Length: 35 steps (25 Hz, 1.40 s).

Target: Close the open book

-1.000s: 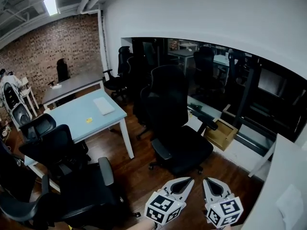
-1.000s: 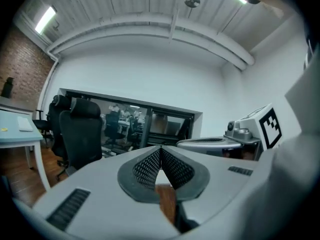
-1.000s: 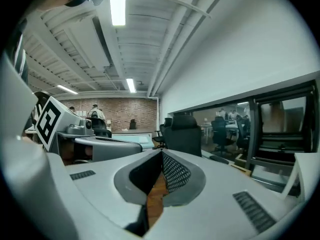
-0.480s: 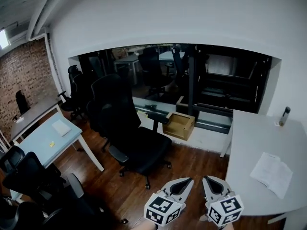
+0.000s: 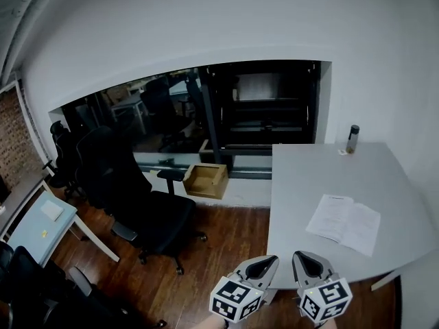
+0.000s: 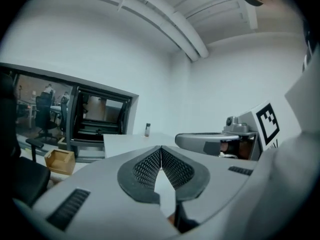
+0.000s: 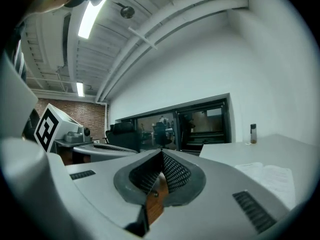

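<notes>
The open book [image 5: 343, 223] is seen lying flat on the white table [image 5: 302, 177], near its front right part and apart from both grippers. Its print is too small to be read. Only black-and-white squares are shown on the marker cubes [image 5: 234, 297], and no words can be made out.

The left gripper [image 5: 266, 260] and right gripper [image 5: 305, 256] are held side by side just before the table's near edge. The jaws of each are pressed together with nothing between them.

The whole book is given by the head view. Only a pale edge of it [image 7: 270, 176] is caught by the right gripper view, along with a brick wall [image 7: 75, 119]. In the left gripper view the dark bottle [image 6: 147, 129] at the table's far edge is shown.

A cardboard box [image 5: 206, 179] stands open left of the table, and only bare cardboard is seen inside it.
</notes>
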Each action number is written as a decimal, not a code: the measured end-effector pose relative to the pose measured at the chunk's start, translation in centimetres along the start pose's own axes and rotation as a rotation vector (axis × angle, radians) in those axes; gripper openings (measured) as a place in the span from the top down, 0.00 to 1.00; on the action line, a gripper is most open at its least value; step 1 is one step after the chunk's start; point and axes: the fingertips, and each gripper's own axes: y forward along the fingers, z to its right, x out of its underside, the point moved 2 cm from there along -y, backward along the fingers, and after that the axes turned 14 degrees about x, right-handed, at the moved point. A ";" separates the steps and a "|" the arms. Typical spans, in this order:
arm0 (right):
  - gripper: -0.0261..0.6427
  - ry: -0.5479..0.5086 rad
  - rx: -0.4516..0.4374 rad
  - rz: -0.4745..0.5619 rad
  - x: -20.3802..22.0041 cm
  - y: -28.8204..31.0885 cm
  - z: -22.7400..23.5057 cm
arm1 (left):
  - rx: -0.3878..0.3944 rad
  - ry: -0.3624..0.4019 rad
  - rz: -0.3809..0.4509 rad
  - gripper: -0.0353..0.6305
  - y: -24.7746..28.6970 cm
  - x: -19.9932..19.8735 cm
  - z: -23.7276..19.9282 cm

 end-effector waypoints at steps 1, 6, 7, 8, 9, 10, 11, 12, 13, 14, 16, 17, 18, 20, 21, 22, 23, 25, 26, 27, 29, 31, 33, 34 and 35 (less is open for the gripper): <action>0.96 0.006 0.024 -0.002 0.3 -0.9 1.4 | 0.020 -0.002 -0.010 0.94 1.2 0.3 0.9; 0.96 0.037 0.138 -0.018 1.7 -5.3 7.8 | 0.117 -0.005 -0.056 0.94 6.8 1.8 5.4; 0.96 0.042 0.159 -0.022 1.9 -6.1 8.8 | 0.133 -0.007 -0.064 0.94 7.7 2.1 6.2; 0.96 0.047 0.178 -0.025 2.2 -6.9 9.8 | 0.149 -0.009 -0.071 0.94 8.6 2.3 7.0; 0.96 0.050 0.197 -0.029 2.5 -7.7 10.8 | 0.165 -0.011 -0.077 0.94 9.4 2.5 7.7; 0.96 0.053 0.217 -0.033 2.8 -8.4 11.8 | 0.181 -0.014 -0.084 0.94 10.3 2.7 8.4; 0.96 0.058 0.238 -0.037 3.1 -9.2 12.7 | 0.199 -0.015 -0.091 0.94 11.1 2.9 9.1; 0.96 0.065 0.260 -0.039 3.3 -9.9 13.6 | 0.218 -0.015 -0.099 0.94 11.8 3.1 9.8; 0.96 0.072 0.282 -0.041 3.5 -10.6 14.5 | 0.238 -0.012 -0.108 0.94 12.6 3.2 10.4; 0.96 0.078 0.303 -0.041 3.7 -11.3 15.4 | 0.257 -0.009 -0.116 0.94 13.4 3.4 11.1; 0.96 0.085 0.343 -0.039 3.9 -12.3 17.1 | 0.294 -0.001 -0.126 0.94 15.1 3.5 12.1; 0.96 0.087 0.362 -0.039 4.0 -12.8 17.9 | 0.312 0.002 -0.129 0.94 15.9 3.5 12.5; 0.96 0.089 0.380 -0.040 4.1 -13.2 18.7 | 0.329 0.005 -0.131 0.94 16.8 3.5 13.0; 0.96 0.090 0.414 -0.039 4.2 -13.9 20.0 | 0.361 0.012 -0.135 0.94 18.4 3.5 13.6; 0.96 0.090 0.430 -0.039 4.2 -14.2 20.7 | 0.376 0.013 -0.136 0.94 19.2 3.4 13.9; 0.96 0.088 0.447 -0.041 4.2 -14.5 21.5 | 0.391 0.012 -0.137 0.94 20.2 3.4 14.1; 0.96 0.087 0.464 -0.043 4.2 -14.8 22.5 | 0.407 0.010 -0.137 0.94 21.2 3.4 14.5; 0.96 0.088 0.497 -0.044 4.2 -15.2 24.4 | 0.436 0.009 -0.135 0.94 23.2 3.5 15.1; 0.96 0.089 0.510 -0.043 4.2 -15.2 25.3 | 0.447 0.009 -0.133 0.94 24.2 3.5 15.2; 0.96 0.088 0.516 -0.044 4.2 -15.0 26.2 | 0.454 0.007 -0.131 0.94 25.1 3.5 15.3; 0.96 0.080 0.517 -0.050 4.1 -14.5 27.8 | 0.462 -0.002 -0.128 0.94 26.9 3.5 15.2; 0.96 0.075 0.514 -0.059 4.2 -13.7 29.5 | 0.466 -0.010 -0.128 0.94 28.9 3.5 15.0; 0.96 0.070 0.502 -0.069 4.2 -12.7 31.1 | 0.457 -0.022 -0.128 0.94 30.9 3.6 14.4; 0.96 0.064 0.493 -0.075 4.2 -12.2 31.8 | 0.447 -0.028 -0.123 0.94 31.9 3.6 13.9; 0.96 0.057 0.485 -0.081 4.1 -11.6 32.7 | 0.435 -0.035 -0.115 0.94 33.0 3.3 13.5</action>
